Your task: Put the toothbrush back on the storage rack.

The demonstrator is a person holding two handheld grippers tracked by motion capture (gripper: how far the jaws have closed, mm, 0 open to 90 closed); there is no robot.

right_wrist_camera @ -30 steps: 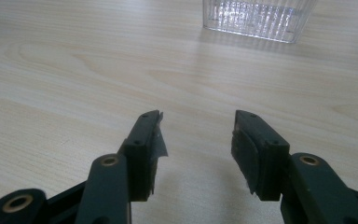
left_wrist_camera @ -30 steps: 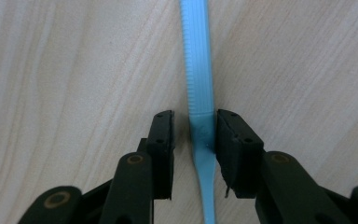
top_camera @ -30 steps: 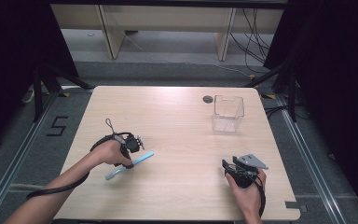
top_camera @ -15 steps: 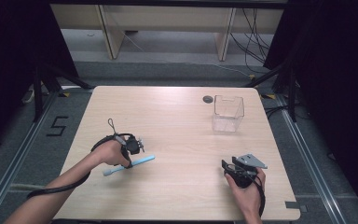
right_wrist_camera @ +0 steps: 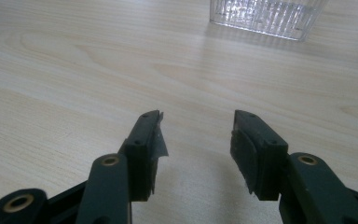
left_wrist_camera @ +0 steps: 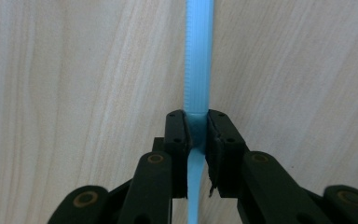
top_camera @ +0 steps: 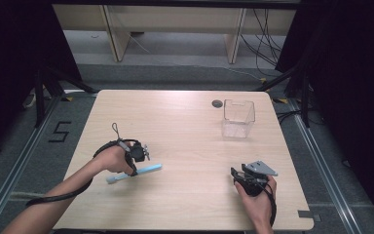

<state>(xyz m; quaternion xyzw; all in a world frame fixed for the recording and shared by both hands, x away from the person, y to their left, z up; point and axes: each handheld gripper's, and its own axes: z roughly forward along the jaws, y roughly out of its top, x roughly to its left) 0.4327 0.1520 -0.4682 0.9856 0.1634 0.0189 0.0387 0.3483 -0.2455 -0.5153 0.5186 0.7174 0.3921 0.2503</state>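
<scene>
- Blue strip (top_camera: 134, 172): flat on table (top_camera: 185, 141), near-left, angled.
- Left gripper (left_wrist_camera: 196, 135): tips down, jaws just closed, clamped on the strip's middle.
- Right gripper (right_wrist_camera: 196, 140): near-right, low, jaws apart, nothing between.
- Clear box (top_camera: 238, 118): far right; bare wood between.

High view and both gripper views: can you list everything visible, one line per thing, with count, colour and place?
table: one, light wood grain, centre of the high view
blue strip: one, light blue, ribbed, flat on the table at its near left, pinched by the left gripper
clear box: one, transparent, far right of the table, open top
round plug: one, dark grey, set in the tabletop beside the clear box
left gripper: one, black, jaws just closed onto the blue strip
right gripper: one, black, near right of the table, jaws open with nothing between them
</scene>
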